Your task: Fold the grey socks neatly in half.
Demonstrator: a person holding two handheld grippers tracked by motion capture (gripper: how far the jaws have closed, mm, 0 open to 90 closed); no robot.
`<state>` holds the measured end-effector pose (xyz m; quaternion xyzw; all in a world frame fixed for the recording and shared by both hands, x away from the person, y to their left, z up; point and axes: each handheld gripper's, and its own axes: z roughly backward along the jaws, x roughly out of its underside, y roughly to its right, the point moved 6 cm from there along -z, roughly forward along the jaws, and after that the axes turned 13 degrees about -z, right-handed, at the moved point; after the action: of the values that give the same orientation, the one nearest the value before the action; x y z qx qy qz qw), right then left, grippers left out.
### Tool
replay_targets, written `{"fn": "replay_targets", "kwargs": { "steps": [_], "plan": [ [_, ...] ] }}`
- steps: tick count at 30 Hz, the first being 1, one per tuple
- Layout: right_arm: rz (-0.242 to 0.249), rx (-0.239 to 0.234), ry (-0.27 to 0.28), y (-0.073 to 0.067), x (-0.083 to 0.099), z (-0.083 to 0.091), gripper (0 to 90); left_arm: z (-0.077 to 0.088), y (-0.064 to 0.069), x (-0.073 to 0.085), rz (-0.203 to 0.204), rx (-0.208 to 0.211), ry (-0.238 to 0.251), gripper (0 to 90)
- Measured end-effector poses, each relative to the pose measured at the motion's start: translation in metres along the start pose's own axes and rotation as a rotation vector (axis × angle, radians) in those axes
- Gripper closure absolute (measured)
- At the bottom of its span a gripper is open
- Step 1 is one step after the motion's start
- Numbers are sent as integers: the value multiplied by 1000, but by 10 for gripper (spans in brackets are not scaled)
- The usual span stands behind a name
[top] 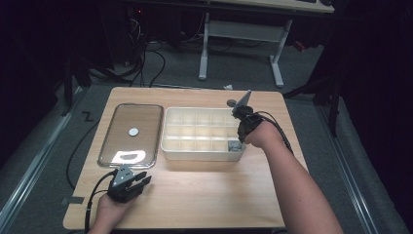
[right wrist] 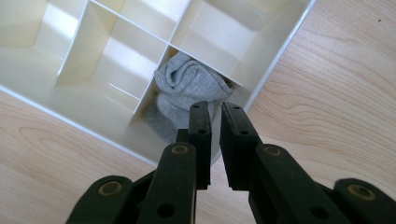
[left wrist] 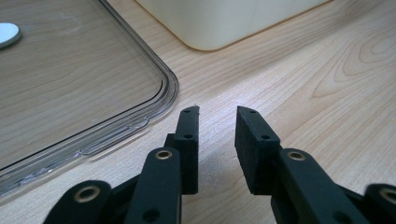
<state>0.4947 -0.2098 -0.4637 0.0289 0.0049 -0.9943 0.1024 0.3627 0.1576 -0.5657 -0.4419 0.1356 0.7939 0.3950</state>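
- Right gripper (top: 237,130), held over the right end of the divided bin: its two black jaws (right wrist: 215,140) stand nearly together with a narrow gap between them and nothing pinched; in the right gripper view they hang just above the corner compartment.
- Left gripper (top: 144,178), resting low near the front left of the table: jaws spread apart with bare wood between them (left wrist: 217,135), holding nothing; the tips point toward the tray's near corner.
- Wooden table (top: 204,195): light grain, carrying the tray at left and the bin at centre, the two set just beside each other.
- Cream divided bin (top: 168,146): rectangular, partitioned into rows of square compartments; walls are upright and pale in the right gripper view (right wrist: 116,60).
- Clear tray (top: 109,146): shallow, rounded corners, lying flat to the left of the bin; its raised transparent rim shows close in the left gripper view (left wrist: 168,88).
- Grey sock (top: 234,146): bunched and folded, sitting inside the bin's front right corner compartment, directly beneath the right gripper's tips (right wrist: 187,88); not touched by the jaws as far as can be seen.
- White disc (top: 133,131): small, round, lying flat near the middle of the tray, seen at the upper left edge in the left gripper view (left wrist: 7,35).
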Motion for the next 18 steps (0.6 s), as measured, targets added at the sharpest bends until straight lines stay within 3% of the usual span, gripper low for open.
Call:
{"fn": "replay_targets", "kwargs": {
  "steps": [9, 18],
  "plan": [
    [0, -13, 19, 2, 5, 6, 764, 0, 0, 0, -5, 4, -2, 694],
    [-11, -11, 43, 8, 19, 15, 639, 0, 2, -1, -7, 0, 2, 635]
  ]
}}
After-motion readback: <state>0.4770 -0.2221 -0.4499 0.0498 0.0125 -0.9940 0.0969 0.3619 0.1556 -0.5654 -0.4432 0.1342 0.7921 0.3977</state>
